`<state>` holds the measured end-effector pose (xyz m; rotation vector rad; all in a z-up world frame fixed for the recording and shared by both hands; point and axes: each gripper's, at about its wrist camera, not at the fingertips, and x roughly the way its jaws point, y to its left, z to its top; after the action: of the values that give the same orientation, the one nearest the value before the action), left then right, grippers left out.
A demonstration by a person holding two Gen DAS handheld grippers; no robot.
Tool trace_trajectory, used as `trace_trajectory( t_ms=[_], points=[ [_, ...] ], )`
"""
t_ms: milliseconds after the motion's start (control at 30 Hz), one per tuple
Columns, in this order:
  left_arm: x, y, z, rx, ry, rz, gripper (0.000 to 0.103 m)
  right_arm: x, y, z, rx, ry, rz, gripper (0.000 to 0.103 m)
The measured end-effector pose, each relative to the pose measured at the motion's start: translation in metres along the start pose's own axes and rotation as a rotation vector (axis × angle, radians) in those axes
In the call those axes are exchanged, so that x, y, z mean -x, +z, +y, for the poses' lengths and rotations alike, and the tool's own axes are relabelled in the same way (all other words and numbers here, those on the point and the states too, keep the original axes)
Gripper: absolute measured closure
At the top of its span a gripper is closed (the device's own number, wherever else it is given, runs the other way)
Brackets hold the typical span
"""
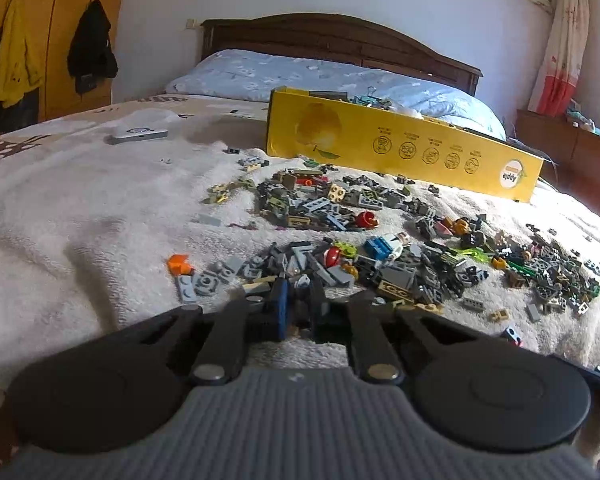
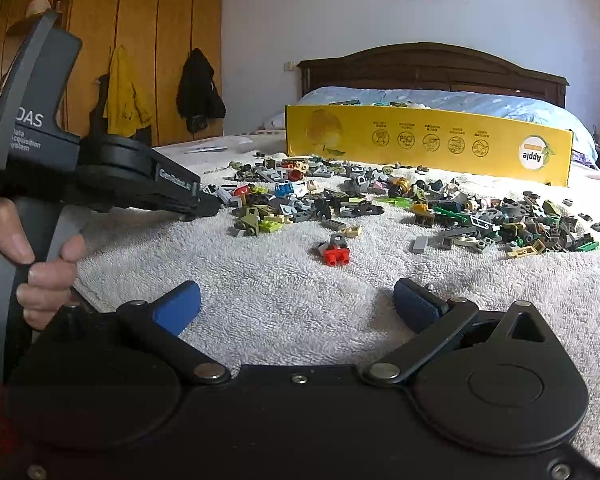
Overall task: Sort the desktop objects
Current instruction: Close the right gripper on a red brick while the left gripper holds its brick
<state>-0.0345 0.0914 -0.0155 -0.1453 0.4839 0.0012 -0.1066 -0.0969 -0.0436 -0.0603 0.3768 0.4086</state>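
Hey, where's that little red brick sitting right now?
In the right wrist view, the red brick lies alone on the white towel, nearer the camera than the main pile, touching a small grey piece.

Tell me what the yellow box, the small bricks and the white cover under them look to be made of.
Yellow box: likely cardboard, with a thin flat printed wall and a matte to slightly glossy face.
Small bricks: probably moulded hard plastic, with sharp edges, studs and small glints.
White cover: looks like terry cloth, a looped, nubby pile that wrinkles softly.
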Motion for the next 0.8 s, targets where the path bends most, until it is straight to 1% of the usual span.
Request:
trace_trajectory(
  t_ms=[67, 100, 167, 233, 300, 367, 400, 433, 600, 800],
  points=[
    [-0.0002, -0.0004, 0.0018, -0.001, -0.006, 0.000, 0.088, 0.0003, -0.0004, 0.0003, 0.006, 0.000, 0.000, 0.000],
    [-0.0001, -0.0003, 0.0019, -0.001, -0.010, -0.001, 0.078, 0.0002, -0.0008, 0.0006, 0.010, -0.002, -0.002, 0.000],
    [-0.0002, -0.0002, 0.0019, 0.004, -0.023, -0.004, 0.066, 0.0001, -0.0017, 0.0021, 0.018, -0.008, -0.005, 0.000],
    [-0.0011, -0.0007, 0.0012, 0.013, -0.026, -0.012, 0.061, -0.0001, -0.0020, 0.0034, 0.024, -0.013, -0.005, 0.000],
    [-0.0044, -0.0013, -0.0001, 0.020, -0.027, -0.007, 0.060, -0.0006, -0.0009, 0.0038, 0.029, -0.014, 0.003, 0.000],
    [-0.0051, -0.0012, -0.0027, 0.002, -0.026, -0.015, 0.060, -0.0004, 0.0001, 0.0022, 0.025, -0.009, 0.006, 0.000],
    [-0.0056, -0.0013, -0.0037, -0.012, -0.025, -0.017, 0.065, -0.0001, -0.0003, 0.0017, 0.022, -0.006, 0.004, 0.000],
    [-0.0061, -0.0016, -0.0043, -0.021, -0.020, -0.020, 0.083, -0.0001, -0.0003, 0.0017, 0.023, -0.007, 0.004, 0.000],
    [-0.0034, 0.0000, 0.0004, -0.011, -0.025, -0.022, 0.091, 0.0013, -0.0011, 0.0036, 0.035, -0.009, 0.002, 0.000],
    [0.0026, 0.0005, 0.0025, -0.015, -0.035, -0.026, 0.092, 0.0017, -0.0001, 0.0033, 0.046, -0.008, -0.002, 0.000]
  ],
)
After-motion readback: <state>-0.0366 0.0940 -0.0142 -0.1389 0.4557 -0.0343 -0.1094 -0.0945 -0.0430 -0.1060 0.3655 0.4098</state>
